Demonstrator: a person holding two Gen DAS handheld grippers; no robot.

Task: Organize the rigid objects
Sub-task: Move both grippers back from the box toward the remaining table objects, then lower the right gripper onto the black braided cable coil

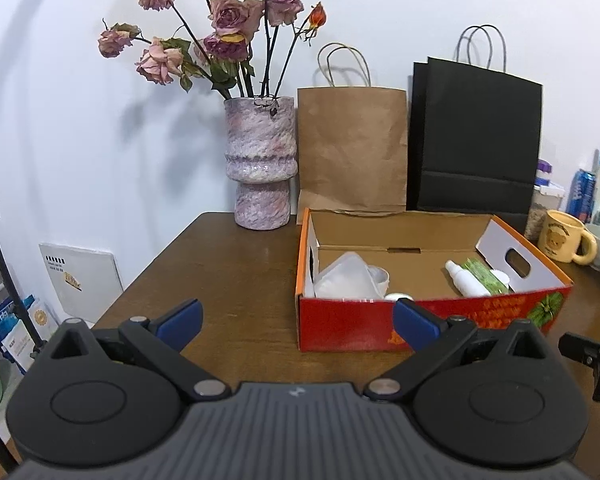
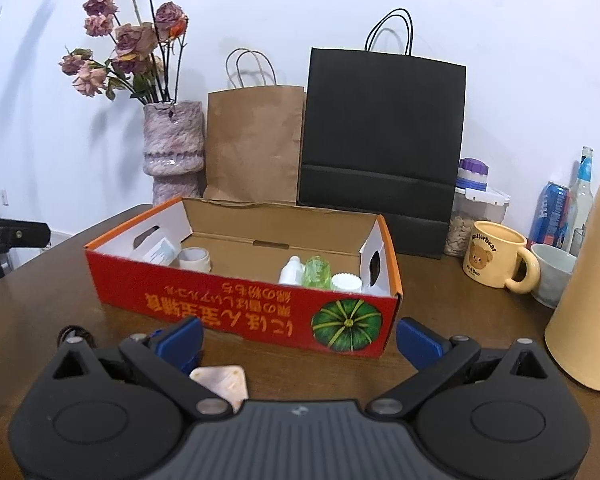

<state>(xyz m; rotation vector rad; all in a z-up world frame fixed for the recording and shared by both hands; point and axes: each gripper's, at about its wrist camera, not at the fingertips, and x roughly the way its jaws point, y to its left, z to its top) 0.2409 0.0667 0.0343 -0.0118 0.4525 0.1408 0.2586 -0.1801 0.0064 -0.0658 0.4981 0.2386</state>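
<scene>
A red and orange cardboard box [image 1: 432, 320] [image 2: 236, 304] sits open on the brown table. Inside lie a clear plastic container [image 1: 346, 278], a roll of tape [image 2: 195, 259], a white spray bottle [image 1: 466, 280] [image 2: 291, 271], a green bottle [image 1: 485, 276] [image 2: 318, 272] and a white ribbed cap [image 2: 346, 282]. My left gripper [image 1: 298, 322] hangs open just before the box's near wall, with nothing between its fingers. My right gripper [image 2: 300, 340] is open too, near the box's pumpkin corner. A pale pink square piece [image 2: 222, 384] lies on the table under its left finger.
A pink vase of dried roses [image 1: 260, 164], a brown paper bag [image 1: 352, 148] and a black bag [image 1: 476, 132] stand against the wall behind the box. A cream bear mug [image 2: 496, 254], a grey cup [image 2: 554, 272], a blue can [image 2: 550, 216], a bottle and a tall beige flask [image 2: 590, 292] crowd the right.
</scene>
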